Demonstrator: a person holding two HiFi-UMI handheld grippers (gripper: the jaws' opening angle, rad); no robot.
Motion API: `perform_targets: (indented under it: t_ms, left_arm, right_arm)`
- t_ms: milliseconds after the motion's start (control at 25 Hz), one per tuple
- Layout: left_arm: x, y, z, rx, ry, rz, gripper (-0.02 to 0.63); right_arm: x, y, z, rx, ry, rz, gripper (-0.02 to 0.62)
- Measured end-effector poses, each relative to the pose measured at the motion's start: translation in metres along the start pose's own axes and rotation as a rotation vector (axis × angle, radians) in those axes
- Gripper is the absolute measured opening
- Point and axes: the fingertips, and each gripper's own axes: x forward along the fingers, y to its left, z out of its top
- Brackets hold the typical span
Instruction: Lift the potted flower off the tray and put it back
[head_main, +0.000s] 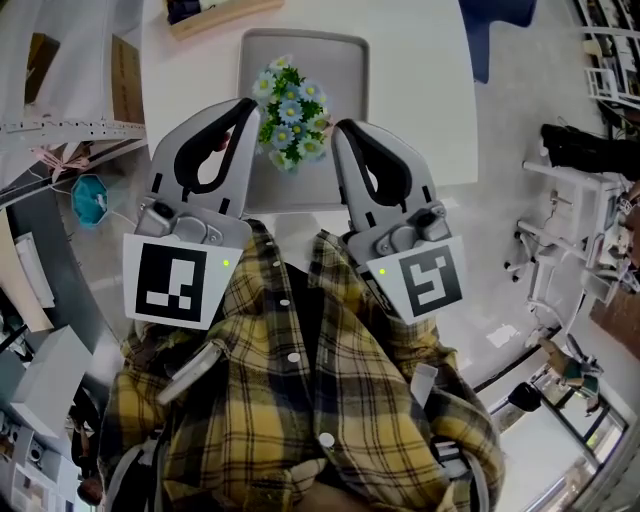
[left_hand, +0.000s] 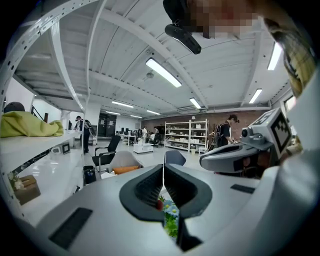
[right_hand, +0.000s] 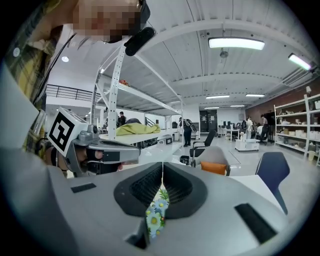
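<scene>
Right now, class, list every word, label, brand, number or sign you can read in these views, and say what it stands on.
No readable text in any view.
The left hand-held gripper: its cube carries a black-and-white square marker, a pattern, not letters.
The right hand-held gripper: its cube carries a second square marker, also a pattern.
The potted flower and the tray: no print shows.
The shelves: contents too small to read.

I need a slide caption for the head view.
Left gripper and right gripper, both shut, flank the potted flower on its tray.
</scene>
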Motion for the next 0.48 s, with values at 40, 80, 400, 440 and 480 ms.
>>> perform_targets:
  t_ms: [40,80,400,440,480]
  left_arm:
    - [0.001,0.001,-0.003,0.0,0.006,0.0,0.011]
    - [0.001,0.001,-0.006,0.0,0.011,-0.002,0.011]
    - [0.004,-0.001,-0.034,-0.016,0.064,-0.044,0.014]
    - [0.004,-0.001,-0.038,-0.02,0.069,-0.05,0.034]
    - [0.004,-0.001,-0.041,-0.025,0.071,-0.053,0.055]
  right_arm:
    - [0.001,0.001,-0.004,0.005,0.008,0.008,-0.002]
    - [0.001,0.002,-0.008,0.01,0.019,0.016,0.0]
    - [0.0,0.002,-0.038,0.066,0.073,0.052,0.026]
    - [0.0,0.004,-0.042,0.074,0.092,0.067,0.062]
    - [0.0,0.004,-0.046,0.075,0.106,0.079,0.067]
